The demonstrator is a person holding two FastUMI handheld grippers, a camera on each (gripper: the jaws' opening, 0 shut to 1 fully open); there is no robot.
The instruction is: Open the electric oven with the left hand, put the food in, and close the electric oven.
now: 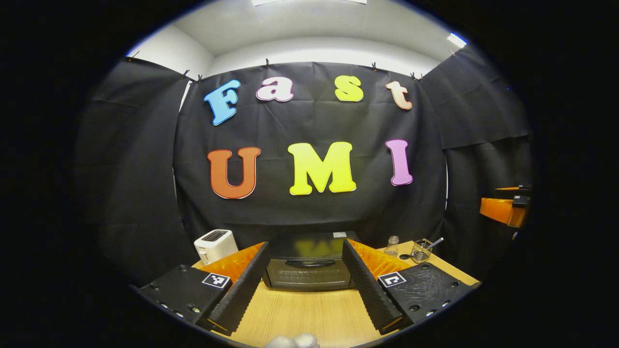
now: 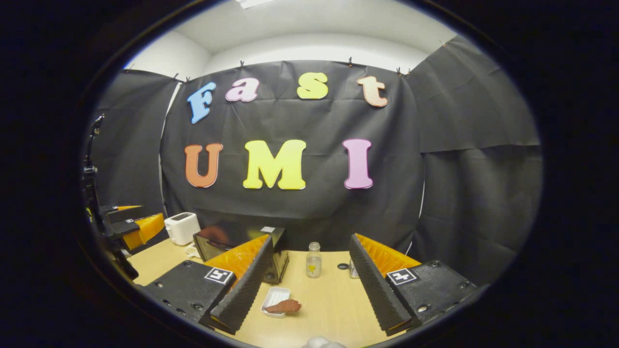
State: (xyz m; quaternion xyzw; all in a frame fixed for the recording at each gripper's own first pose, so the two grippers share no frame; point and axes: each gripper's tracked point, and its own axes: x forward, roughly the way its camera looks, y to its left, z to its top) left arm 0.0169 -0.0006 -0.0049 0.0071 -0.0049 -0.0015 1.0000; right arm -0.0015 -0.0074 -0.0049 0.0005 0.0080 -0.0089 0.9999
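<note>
Counter: light wood, carrying everything below.
Electric oven: dark box sitting at the back of the counter, door shut, handle across the top of the door; in the left gripper view it is lying straight ahead between the fingers.
Left gripper: hovering above the counter, jaws standing wide apart, gripping nothing.
Right gripper: also hanging over the counter, jaws spread wide, nothing between them.
Toaster: white, standing left of the oven, apart from it.
Wire basket: sitting right of the oven near the back edge, a utensil handle sticking out of it.
Bottle: small, clear, upright, standing right of the oven.
Tray: small white dish lying on the counter in front of the oven's right corner.
Food: reddish-brown piece resting in the tray, overhanging its near rim.
</note>
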